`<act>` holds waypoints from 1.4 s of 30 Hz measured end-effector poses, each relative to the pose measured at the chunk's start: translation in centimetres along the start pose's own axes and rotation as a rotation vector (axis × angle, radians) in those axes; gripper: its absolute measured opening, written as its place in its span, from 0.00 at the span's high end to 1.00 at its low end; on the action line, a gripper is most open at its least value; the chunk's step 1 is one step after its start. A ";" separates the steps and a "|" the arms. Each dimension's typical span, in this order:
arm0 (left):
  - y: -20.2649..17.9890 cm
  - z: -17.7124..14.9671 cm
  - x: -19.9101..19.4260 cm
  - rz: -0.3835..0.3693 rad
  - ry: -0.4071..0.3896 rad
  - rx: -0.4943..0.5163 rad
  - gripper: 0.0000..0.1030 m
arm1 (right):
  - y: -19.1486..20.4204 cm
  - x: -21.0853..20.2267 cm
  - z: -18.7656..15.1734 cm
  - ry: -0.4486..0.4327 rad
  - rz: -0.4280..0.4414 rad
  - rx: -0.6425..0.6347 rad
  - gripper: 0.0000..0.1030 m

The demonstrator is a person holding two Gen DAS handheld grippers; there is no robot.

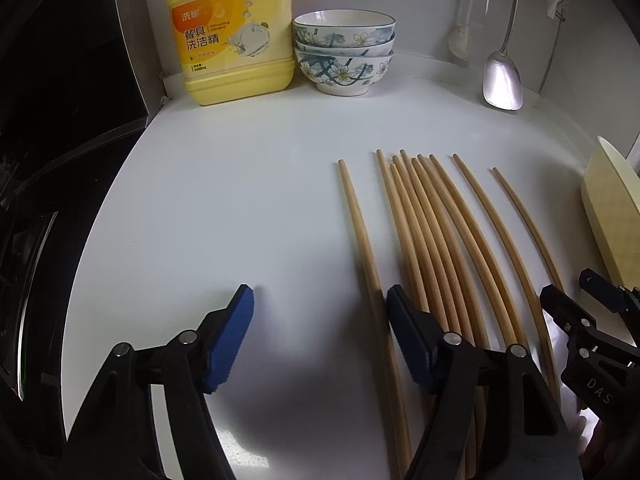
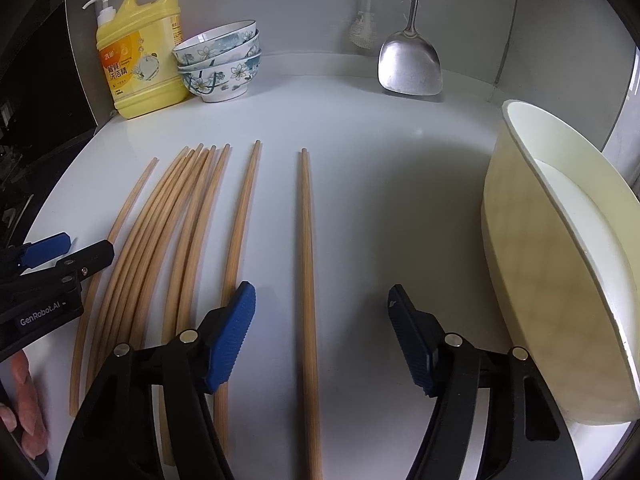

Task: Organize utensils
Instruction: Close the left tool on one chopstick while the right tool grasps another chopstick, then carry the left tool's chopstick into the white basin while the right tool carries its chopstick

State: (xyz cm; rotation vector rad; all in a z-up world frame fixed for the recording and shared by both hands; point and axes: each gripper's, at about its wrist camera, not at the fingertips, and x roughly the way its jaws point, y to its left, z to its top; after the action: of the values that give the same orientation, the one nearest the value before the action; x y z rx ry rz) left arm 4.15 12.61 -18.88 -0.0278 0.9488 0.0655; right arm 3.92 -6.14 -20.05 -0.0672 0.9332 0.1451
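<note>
Several long bamboo chopsticks [image 1: 432, 236] lie side by side on the white counter [image 1: 224, 208], tips pointing away. They also show in the right wrist view [image 2: 176, 216]. One chopstick [image 2: 308, 264] lies apart at the right, between my right gripper's open jaws. My left gripper [image 1: 320, 336] is open and empty; its right finger [image 1: 408, 340] sits over the near ends of the bundle. My right gripper [image 2: 322, 334] is open and empty above the counter. Each gripper shows in the other's view: right [image 1: 580, 300], left [image 2: 60, 248].
A yellow detergent jug [image 1: 232, 36] and three stacked floral bowls [image 1: 344, 52] stand at the back left. A metal spatula [image 2: 412, 60] and a brush [image 2: 364, 20] hang at the back wall. A cream oval holder [image 2: 560, 264] stands at the right edge. A dark stove [image 1: 60, 160] lies left.
</note>
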 end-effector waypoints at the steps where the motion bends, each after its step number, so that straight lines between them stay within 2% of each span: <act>1: -0.1 0.0 0.0 -0.004 -0.002 0.005 0.43 | 0.1 0.0 0.0 -0.001 0.002 -0.004 0.41; 3: -0.3 0.0 -0.2 -0.011 -0.008 0.012 0.55 | 0.3 0.0 0.1 -0.003 0.007 -0.014 0.44; 4: -0.3 -0.1 -0.3 -0.011 -0.010 0.011 0.57 | 0.3 0.0 0.1 -0.004 0.010 -0.018 0.46; 6: -0.3 -0.2 -0.5 -0.011 -0.014 0.009 0.70 | 0.5 0.0 0.2 -0.008 0.012 -0.030 0.54; 8: -0.3 -0.3 -0.6 -0.015 -0.014 0.011 0.79 | 0.8 -0.1 0.2 -0.012 0.008 -0.046 0.66; 9: -0.3 -0.3 -0.6 -0.018 -0.013 0.014 0.86 | 1.0 -0.2 0.1 -0.013 0.008 -0.052 0.68; 10: -0.4 -0.3 -0.7 -0.023 -0.012 0.018 0.90 | 1.1 -0.2 0.1 -0.013 0.008 -0.059 0.73; 11: -0.5 -0.3 -0.7 -0.023 -0.011 0.022 0.90 | 1.3 -0.2 0.1 -0.011 0.003 -0.066 0.85; 12: -0.4 -0.4 -0.7 -0.026 -0.011 0.024 0.90 | 1.5 -0.2 0.1 -0.009 -0.012 -0.078 0.93; 13: -0.4 -0.4 -0.7 -0.031 -0.009 0.025 0.90 | 1.7 -0.2 0.1 -0.011 -0.024 -0.090 0.94; 28: 1.0 -1.2 -2.5 -0.097 0.041 0.038 0.93 | 1.2 -2.6 -0.9 -0.008 0.039 0.031 0.94; 35: 0.7 0.3 -6.1 -0.135 0.042 0.081 0.93 | 1.7 -6.2 0.2 -0.015 0.055 0.086 0.94; 42: -1.1 2.9 -11.0 -0.205 -0.007 0.158 0.93 | 0.5 -11.8 1.8 -0.055 0.030 0.148 0.94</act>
State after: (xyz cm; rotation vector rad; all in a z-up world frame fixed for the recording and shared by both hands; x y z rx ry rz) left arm 0.19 11.17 -8.21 0.0211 0.9378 -0.1981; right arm -1.61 -6.56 -9.50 0.0871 0.8876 0.1044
